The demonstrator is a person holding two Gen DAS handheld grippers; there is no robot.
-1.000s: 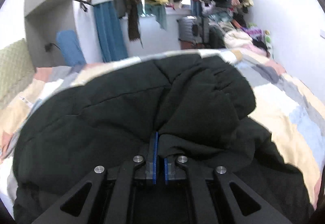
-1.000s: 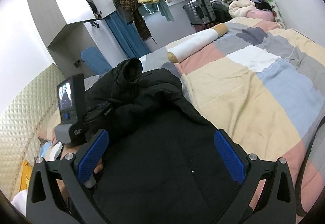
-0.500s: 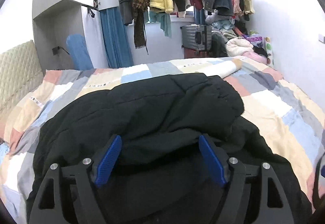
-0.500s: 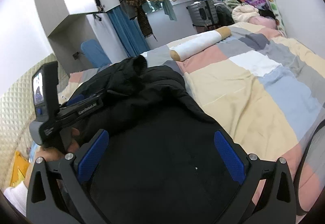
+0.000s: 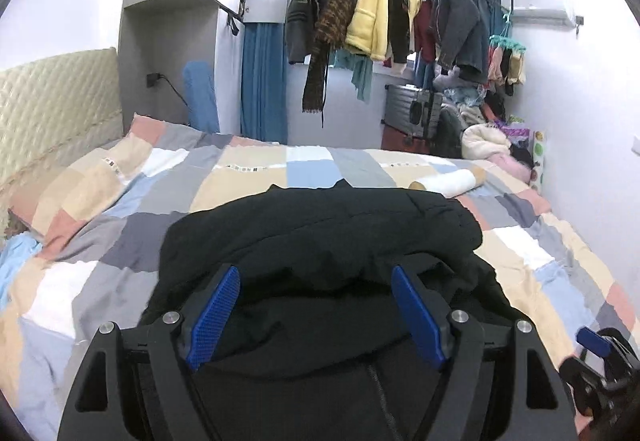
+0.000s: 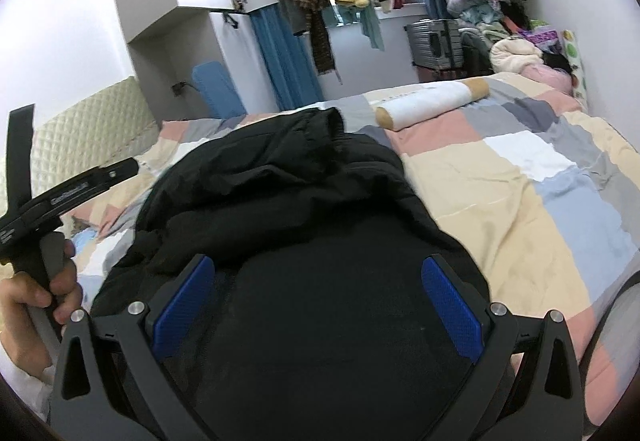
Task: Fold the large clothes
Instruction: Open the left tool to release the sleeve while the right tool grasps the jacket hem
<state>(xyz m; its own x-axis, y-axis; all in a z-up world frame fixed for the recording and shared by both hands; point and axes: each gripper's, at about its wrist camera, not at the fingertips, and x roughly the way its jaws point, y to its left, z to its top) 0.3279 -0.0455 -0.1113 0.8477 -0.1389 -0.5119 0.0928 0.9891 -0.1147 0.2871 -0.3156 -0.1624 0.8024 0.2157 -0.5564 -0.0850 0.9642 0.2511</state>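
A large black padded jacket (image 5: 320,237) lies bunched on the patchwork bed cover (image 5: 120,225); it also shows in the right wrist view (image 6: 288,193). My left gripper (image 5: 316,313) is open and empty, its blue pads held just above the jacket's near part. My right gripper (image 6: 316,309) is open and empty too, over the jacket's smooth near panel. The left gripper's body and the hand holding it show at the left edge of the right wrist view (image 6: 44,225).
A white and tan bolster (image 6: 432,105) lies across the far side of the bed. A padded headboard (image 5: 52,109) is at the left. Hanging clothes (image 5: 384,17), a suitcase (image 5: 412,113) and a clothes pile (image 5: 488,137) stand beyond the bed.
My left gripper, shut on a fold of the jacket a second ago, has opened and pulled back from it. The jacket has settled on the bed. My right gripper stayed open.
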